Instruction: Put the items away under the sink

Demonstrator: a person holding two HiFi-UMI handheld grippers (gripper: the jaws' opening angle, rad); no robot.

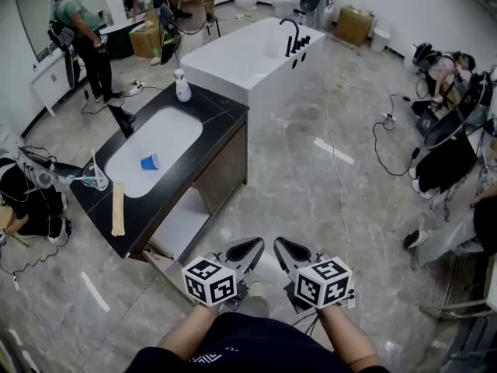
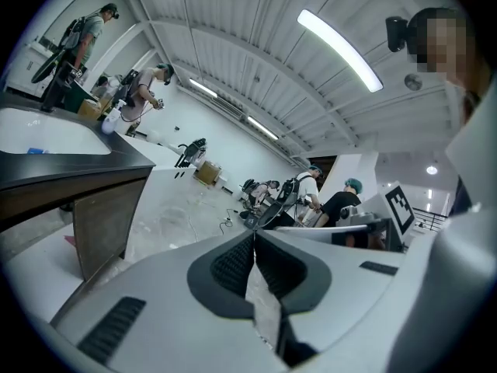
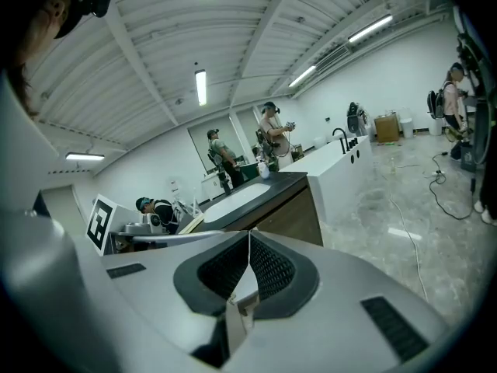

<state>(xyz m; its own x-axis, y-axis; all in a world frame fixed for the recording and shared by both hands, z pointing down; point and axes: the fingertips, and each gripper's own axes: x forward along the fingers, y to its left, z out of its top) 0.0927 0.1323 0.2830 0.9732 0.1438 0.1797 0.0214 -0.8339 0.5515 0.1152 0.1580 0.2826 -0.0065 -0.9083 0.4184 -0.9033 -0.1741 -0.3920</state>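
A black-topped vanity (image 1: 225, 115) with a white basin stands to the left, ahead of me. In the basin lies a small blue cup (image 1: 150, 162). A white pump bottle (image 1: 182, 85) stands at the counter's far end, a clear cup with a toothbrush (image 1: 95, 179) at its left side, and a long beige stick (image 1: 118, 208) near the front corner. Under the counter an open white shelf (image 1: 183, 222) shows. My left gripper (image 1: 253, 245) and right gripper (image 1: 283, 245) hang side by side near my waist, well off from the vanity. Both are shut with nothing between the jaws (image 2: 255, 236) (image 3: 249, 236).
A white bathtub (image 1: 248, 57) with a black tap stands behind the vanity. Cables (image 1: 339, 162) run over the grey marble floor to the right. Several people stand or sit around the room's edges, one crouching at the vanity's left (image 1: 19, 200). Cardboard boxes (image 1: 353, 23) sit by the far wall.
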